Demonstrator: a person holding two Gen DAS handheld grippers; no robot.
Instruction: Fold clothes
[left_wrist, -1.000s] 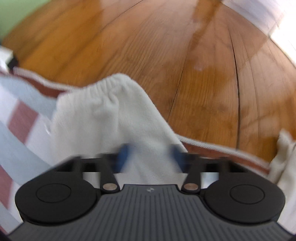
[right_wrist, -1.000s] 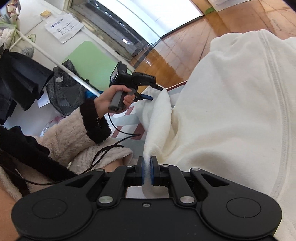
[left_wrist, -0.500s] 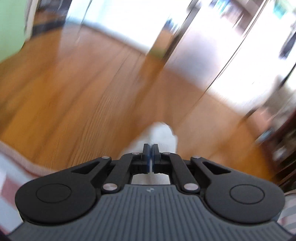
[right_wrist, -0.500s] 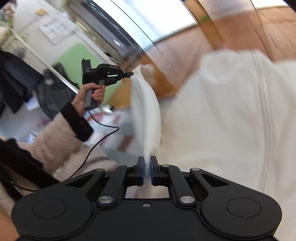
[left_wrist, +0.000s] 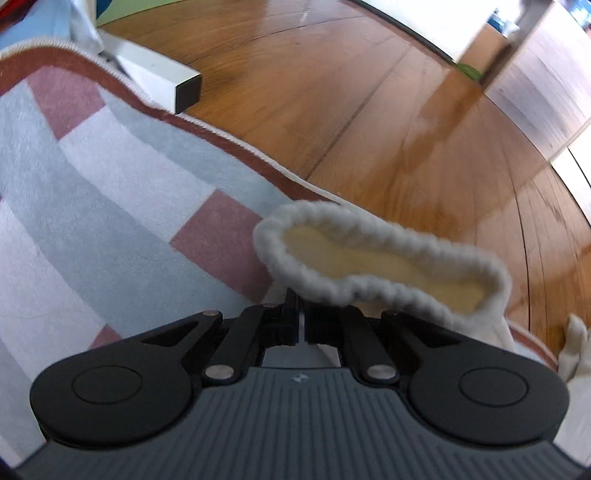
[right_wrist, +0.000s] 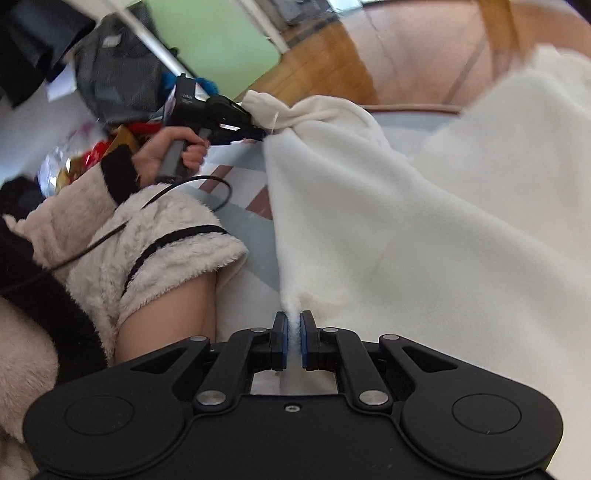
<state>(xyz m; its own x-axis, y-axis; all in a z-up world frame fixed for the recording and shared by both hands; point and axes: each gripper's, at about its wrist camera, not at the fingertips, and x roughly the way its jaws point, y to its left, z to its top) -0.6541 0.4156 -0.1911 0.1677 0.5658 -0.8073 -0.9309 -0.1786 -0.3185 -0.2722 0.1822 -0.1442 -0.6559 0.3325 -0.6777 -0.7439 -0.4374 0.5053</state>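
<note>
White fleece garment spread over the striped rug; its held edge runs long between the tools; left tool clamped on the open cuff; right tool pinching the near hem.
</note>
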